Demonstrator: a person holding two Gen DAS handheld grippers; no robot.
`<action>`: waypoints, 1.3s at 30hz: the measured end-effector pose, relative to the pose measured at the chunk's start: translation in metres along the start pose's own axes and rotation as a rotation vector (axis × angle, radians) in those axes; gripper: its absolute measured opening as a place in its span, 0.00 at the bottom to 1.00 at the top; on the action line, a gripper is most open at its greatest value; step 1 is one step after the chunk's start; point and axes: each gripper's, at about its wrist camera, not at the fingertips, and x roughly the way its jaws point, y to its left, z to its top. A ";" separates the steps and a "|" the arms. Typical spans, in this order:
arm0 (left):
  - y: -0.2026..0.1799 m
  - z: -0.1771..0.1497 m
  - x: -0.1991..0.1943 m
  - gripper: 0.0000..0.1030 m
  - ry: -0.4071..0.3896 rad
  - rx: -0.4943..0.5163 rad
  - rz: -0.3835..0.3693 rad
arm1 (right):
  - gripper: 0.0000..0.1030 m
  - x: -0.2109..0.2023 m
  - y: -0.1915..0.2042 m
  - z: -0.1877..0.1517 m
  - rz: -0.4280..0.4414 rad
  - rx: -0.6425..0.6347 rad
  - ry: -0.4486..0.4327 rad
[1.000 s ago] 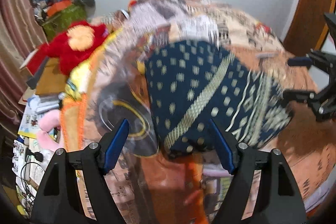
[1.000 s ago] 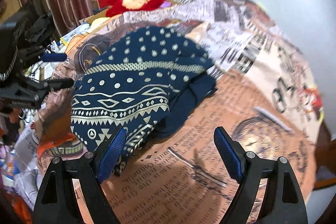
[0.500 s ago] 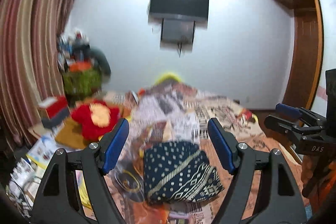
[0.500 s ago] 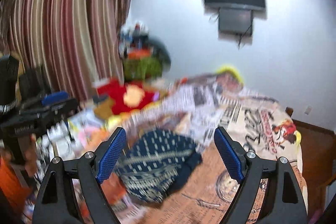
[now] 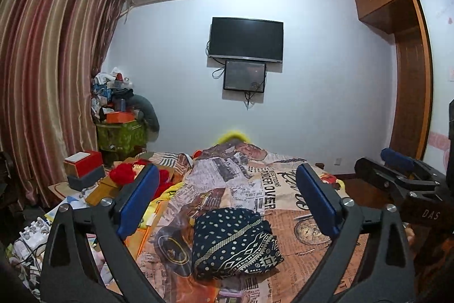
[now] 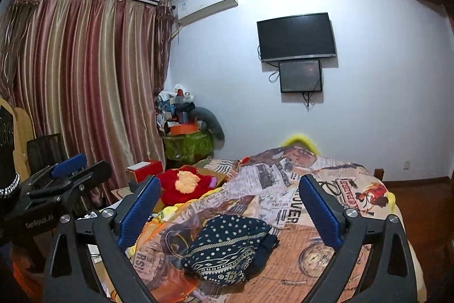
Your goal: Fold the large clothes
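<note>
A navy garment with white dots and patterned bands (image 5: 234, 242) lies folded in a compact bundle on the bed; it also shows in the right wrist view (image 6: 227, 246). My left gripper (image 5: 228, 200) is open and empty, raised well above and back from the garment. My right gripper (image 6: 228, 208) is open and empty too, also high above it. Each gripper shows in the other's view: the right one at the right edge (image 5: 397, 178), the left one at the left edge (image 6: 62, 175).
The bed carries a newspaper-print cover (image 5: 283, 189). A red plush toy (image 6: 184, 186), boxes (image 5: 83, 169) and a cluttered green stand (image 5: 122, 135) sit left of the bed by the striped curtain (image 6: 85, 90). A TV (image 5: 245, 39) hangs on the far wall; wooden wardrobe (image 5: 408, 75) at right.
Both grippers have lifted up and pulled back from the folded garment, so the view swings from the bed to the far wall. The garment stays on the bed.
</note>
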 end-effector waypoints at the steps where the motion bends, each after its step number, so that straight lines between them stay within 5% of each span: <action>1: 0.000 -0.001 0.000 0.96 0.003 0.004 0.006 | 1.00 -0.002 0.001 -0.001 -0.013 -0.004 -0.004; 39: -0.001 -0.019 0.010 0.97 0.059 0.008 -0.009 | 1.00 0.000 0.003 -0.019 -0.052 0.011 0.043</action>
